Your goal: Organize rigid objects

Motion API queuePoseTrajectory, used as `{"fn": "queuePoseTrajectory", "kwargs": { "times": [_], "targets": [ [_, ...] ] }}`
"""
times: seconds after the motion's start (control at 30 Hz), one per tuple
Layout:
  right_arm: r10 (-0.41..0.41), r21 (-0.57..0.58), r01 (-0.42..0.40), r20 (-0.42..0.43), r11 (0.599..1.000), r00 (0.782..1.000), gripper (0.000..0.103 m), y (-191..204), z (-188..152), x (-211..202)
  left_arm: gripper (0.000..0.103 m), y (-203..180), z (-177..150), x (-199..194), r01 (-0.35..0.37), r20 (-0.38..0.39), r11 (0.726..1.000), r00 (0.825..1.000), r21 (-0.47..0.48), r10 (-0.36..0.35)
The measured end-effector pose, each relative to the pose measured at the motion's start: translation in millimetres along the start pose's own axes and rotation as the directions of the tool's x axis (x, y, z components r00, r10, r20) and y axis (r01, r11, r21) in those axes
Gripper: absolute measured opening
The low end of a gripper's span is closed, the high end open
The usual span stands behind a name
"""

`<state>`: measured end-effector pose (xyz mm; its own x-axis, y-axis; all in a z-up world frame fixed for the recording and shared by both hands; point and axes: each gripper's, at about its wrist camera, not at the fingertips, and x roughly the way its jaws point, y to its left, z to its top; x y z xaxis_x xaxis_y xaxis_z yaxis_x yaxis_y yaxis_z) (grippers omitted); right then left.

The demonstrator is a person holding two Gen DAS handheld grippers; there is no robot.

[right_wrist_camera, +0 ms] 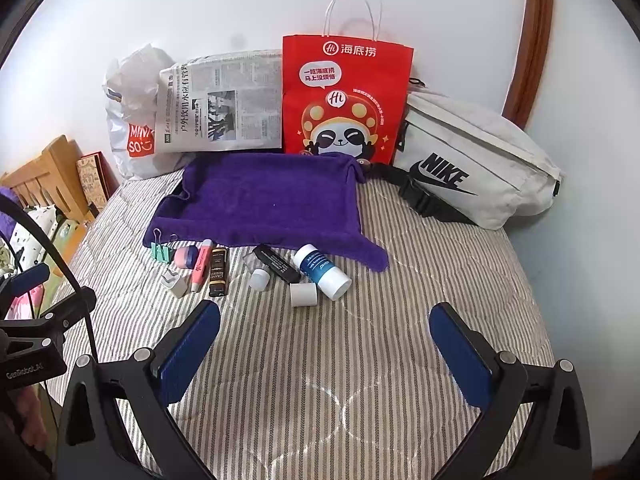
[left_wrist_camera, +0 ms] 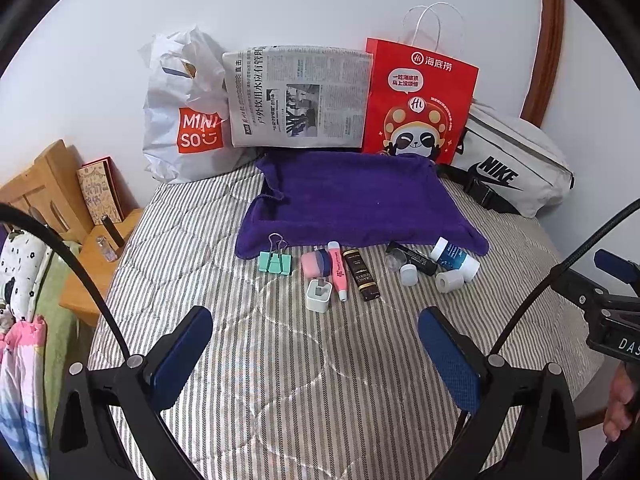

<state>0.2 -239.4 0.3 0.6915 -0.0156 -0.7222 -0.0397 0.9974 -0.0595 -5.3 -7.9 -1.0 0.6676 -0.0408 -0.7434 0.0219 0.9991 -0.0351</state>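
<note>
Small hard objects lie in a loose row on a striped quilted bed [left_wrist_camera: 280, 360], just in front of a fuzzy purple towel [left_wrist_camera: 352, 200]: a mint binder clip [left_wrist_camera: 274, 261], a pink-and-blue eraser [left_wrist_camera: 315, 263], a white square charger plug [left_wrist_camera: 319, 295], a pink pen-shaped tube [left_wrist_camera: 338, 270], a dark rectangular box [left_wrist_camera: 363, 274], a black tube [right_wrist_camera: 277, 262], two white caps, and a round blue-and-white bottle [right_wrist_camera: 322, 271] on its side. Behind the towel stand a glossy red paper bag [right_wrist_camera: 344, 100] and a folded newspaper [right_wrist_camera: 220, 106]. The left claw [left_wrist_camera: 316, 360] and right claw [right_wrist_camera: 324, 356] hover nearer than the row, padded fingers spread wide, holding nothing.
</note>
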Motion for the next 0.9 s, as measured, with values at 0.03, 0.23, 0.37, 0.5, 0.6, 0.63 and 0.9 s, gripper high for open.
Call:
{"fn": "queuePoseTrajectory", "kwargs": {
  "times": [0.03,0.23,0.37,0.5,0.6,0.63,0.9],
  "targets": [
    [0.001,-0.001,-0.001,-0.002,1.000,1.000,0.103,0.1,-0.3,0.3,0.103,-0.2,0.2,0.0,-0.001,0.000,1.000,1.000,-0.001,0.001],
    [0.003,-0.008,-0.003,-0.010,1.000,1.000,0.103,2.0,-1.9,1.6,0.103,-1.9,0.3,0.7,-0.006,-0.005,1.000,1.000,0.002,0.006],
    [0.005,-0.010,-0.005,-0.014,1.000,1.000,0.103,3.9,-2.1,2.5,0.103,-2.1,0.7,2.0,-0.006,-0.010,1.000,1.000,0.005,0.006],
    [0.005,-0.010,-0.005,-0.015,1.000,1.000,0.103,3.9,-2.0,2.8,0.103,-1.3,0.8,2.5,-0.004,-0.012,1.000,1.000,0.007,0.005],
    [0.006,-0.008,-0.006,-0.018,1.000,1.000,0.103,3.6,-1.3,3.9,0.103,-1.1,0.8,3.0,-0.004,-0.012,1.000,1.000,0.007,0.004],
    [0.007,-0.008,-0.007,-0.019,1.000,1.000,0.103,3.5,-0.9,4.7,0.103,-1.0,0.8,3.0,-0.003,-0.012,1.000,1.000,0.007,0.003],
    [0.043,0.010,-0.043,-0.026,0.999,0.999,0.103,-1.9,-1.0,14.7,0.103,2.5,0.0,9.1,-0.005,-0.015,1.000,1.000,0.011,0.005]
  ]
}}
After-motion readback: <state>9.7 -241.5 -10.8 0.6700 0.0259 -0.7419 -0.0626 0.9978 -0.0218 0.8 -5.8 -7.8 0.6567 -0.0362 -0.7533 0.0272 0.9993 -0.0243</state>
